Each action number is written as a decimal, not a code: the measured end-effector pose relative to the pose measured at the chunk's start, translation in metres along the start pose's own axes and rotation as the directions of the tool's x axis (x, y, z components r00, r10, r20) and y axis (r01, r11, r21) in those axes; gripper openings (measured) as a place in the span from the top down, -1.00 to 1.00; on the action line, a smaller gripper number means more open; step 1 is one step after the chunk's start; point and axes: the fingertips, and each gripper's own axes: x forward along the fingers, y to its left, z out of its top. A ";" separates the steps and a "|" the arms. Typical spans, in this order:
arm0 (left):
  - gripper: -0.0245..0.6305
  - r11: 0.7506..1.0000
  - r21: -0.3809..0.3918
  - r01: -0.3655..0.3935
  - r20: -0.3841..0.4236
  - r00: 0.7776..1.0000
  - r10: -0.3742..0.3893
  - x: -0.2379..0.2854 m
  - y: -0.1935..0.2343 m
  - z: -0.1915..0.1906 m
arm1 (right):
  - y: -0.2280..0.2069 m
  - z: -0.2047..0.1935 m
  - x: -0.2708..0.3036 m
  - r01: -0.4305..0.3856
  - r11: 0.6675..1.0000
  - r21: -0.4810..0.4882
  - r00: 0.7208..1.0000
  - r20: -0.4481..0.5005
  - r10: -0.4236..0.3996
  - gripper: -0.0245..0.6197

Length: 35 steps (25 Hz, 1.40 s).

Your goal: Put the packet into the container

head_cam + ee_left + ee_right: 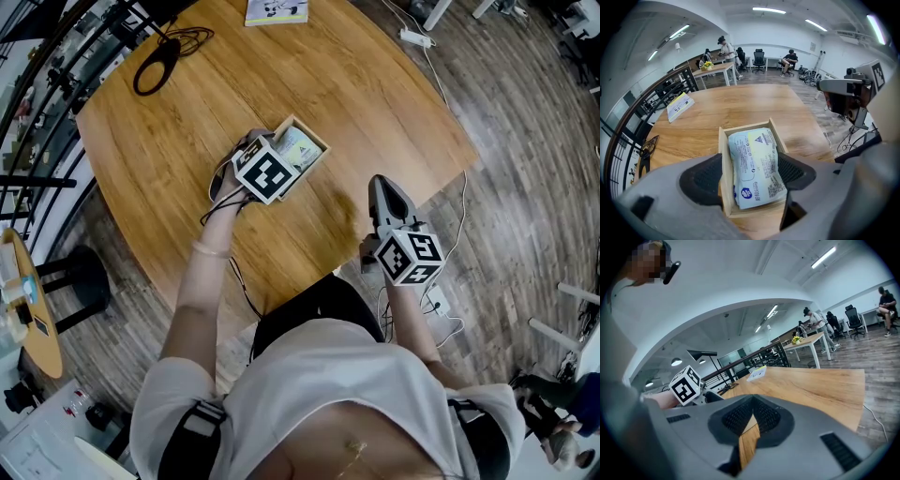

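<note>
packet (754, 166) lies flat inside the wooden container (723, 159), low centre of the left gripper view, and fills it almost wall to wall. my left claw (750, 177) stands wide open astride the box, one pad to each side, pressing on nothing. i judge the placing done, so the step in hand is a clean retreat. i'd lift straight back along the claw's own line with the pads spread, so neither catches a wall and drags the container across the bench (187, 122). to the right in the head view, my right claw (386, 199) hangs closed and empty near the bench edge.
</note>
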 end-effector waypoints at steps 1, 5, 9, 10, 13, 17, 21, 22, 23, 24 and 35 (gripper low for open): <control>-0.24 1.000 -0.002 -0.005 0.010 1.000 0.006 -0.001 0.001 0.001 | 0.001 0.000 0.000 0.000 1.000 0.000 1.000 0.001 0.000 0.89; 0.11 0.998 -0.022 -0.053 0.066 0.996 0.055 -0.007 0.004 0.009 | 0.003 -0.001 -0.001 -0.003 1.000 0.001 1.000 0.002 0.003 0.89; 0.25 0.997 -0.055 -0.049 0.093 0.994 0.054 -0.009 -0.002 0.009 | 0.007 0.000 -0.002 -0.012 1.000 0.000 1.000 0.000 0.012 0.89; 0.28 0.996 -0.071 -0.050 0.107 0.993 0.058 -0.010 -0.003 0.010 | 0.008 0.000 -0.002 -0.014 1.000 -0.002 1.000 0.001 0.014 0.89; 0.40 0.991 -0.119 -0.066 0.155 0.984 0.084 -0.012 -0.005 0.010 | 0.010 0.001 -0.002 -0.017 1.000 -0.002 1.000 0.006 0.017 0.89; 0.49 0.982 -0.145 -0.122 0.216 0.965 0.151 -0.016 -0.004 0.009 | 0.011 0.002 -0.002 -0.022 1.000 -0.005 1.000 0.010 0.022 0.89; 0.58 0.967 -0.194 -0.168 0.266 0.939 0.217 -0.023 -0.002 0.007 | 0.017 0.002 -0.002 -0.034 0.999 -0.011 0.999 0.010 0.034 0.89; 0.60 0.961 -0.210 -0.180 0.277 0.931 0.235 -0.025 -0.002 0.006 | 0.018 0.001 -0.002 -0.038 0.999 -0.012 0.999 0.010 0.038 0.89; 0.63 0.954 -0.228 -0.196 0.289 0.922 0.258 -0.027 0.000 0.006 | 0.020 0.001 -0.002 -0.042 0.999 -0.012 0.999 0.010 0.042 0.89; 0.69 0.945 -0.246 -0.216 0.300 0.910 0.286 -0.030 0.001 0.005 | 0.021 0.001 -0.002 -0.045 0.999 -0.013 0.999 0.010 0.045 0.89; 0.90 0.857 -0.436 -0.275 0.445 0.762 0.470 -0.089 0.002 0.010 | 0.035 0.005 -0.004 -0.089 0.995 -0.034 0.996 0.022 0.089 0.89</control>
